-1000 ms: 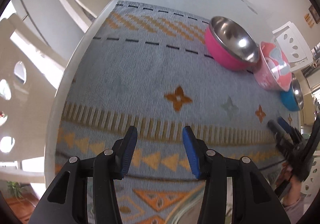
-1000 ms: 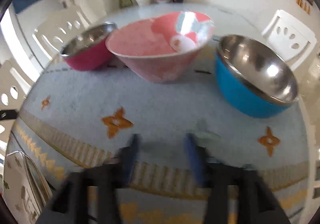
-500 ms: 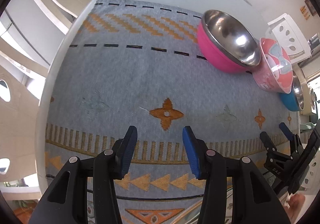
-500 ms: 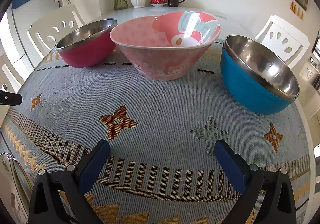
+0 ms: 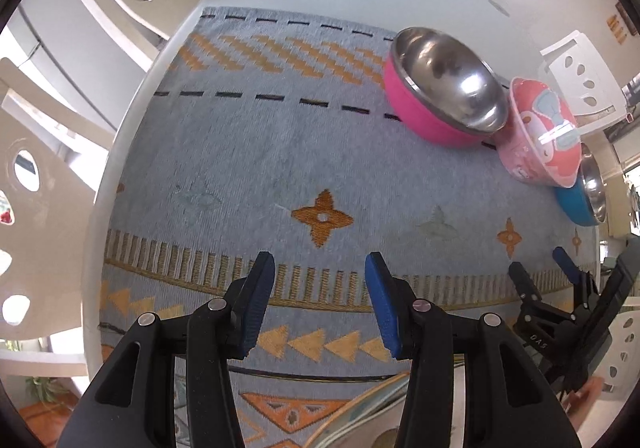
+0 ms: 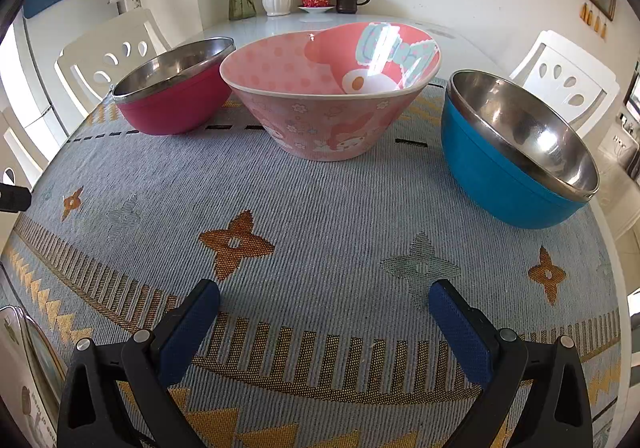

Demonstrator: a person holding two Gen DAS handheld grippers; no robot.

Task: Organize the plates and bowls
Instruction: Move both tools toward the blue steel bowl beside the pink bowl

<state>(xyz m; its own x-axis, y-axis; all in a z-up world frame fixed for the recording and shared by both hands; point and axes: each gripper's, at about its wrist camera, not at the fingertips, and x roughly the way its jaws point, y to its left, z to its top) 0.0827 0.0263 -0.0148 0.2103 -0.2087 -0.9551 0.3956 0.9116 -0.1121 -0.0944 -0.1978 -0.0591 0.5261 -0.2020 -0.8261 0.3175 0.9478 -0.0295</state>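
Still pre-grab I think: left gripper (image 5: 320, 288) part open, right gripper (image 6: 324, 324) wide, both empty, next probably stacking the pink bowl (image 6: 332, 88).

In the left wrist view, the blue bowl (image 5: 580, 204) is largely hidden behind the pink cartoon bowl (image 5: 540, 144), and a plate (image 5: 360, 408) shows only a rim arc behind the gripper arms at the bottom edge. In the right wrist view, a patterned plate (image 6: 24, 368) is cut off at the lower left edge. The small items at the worktop's (image 6: 280, 26) far end are too small to identify with certainty.
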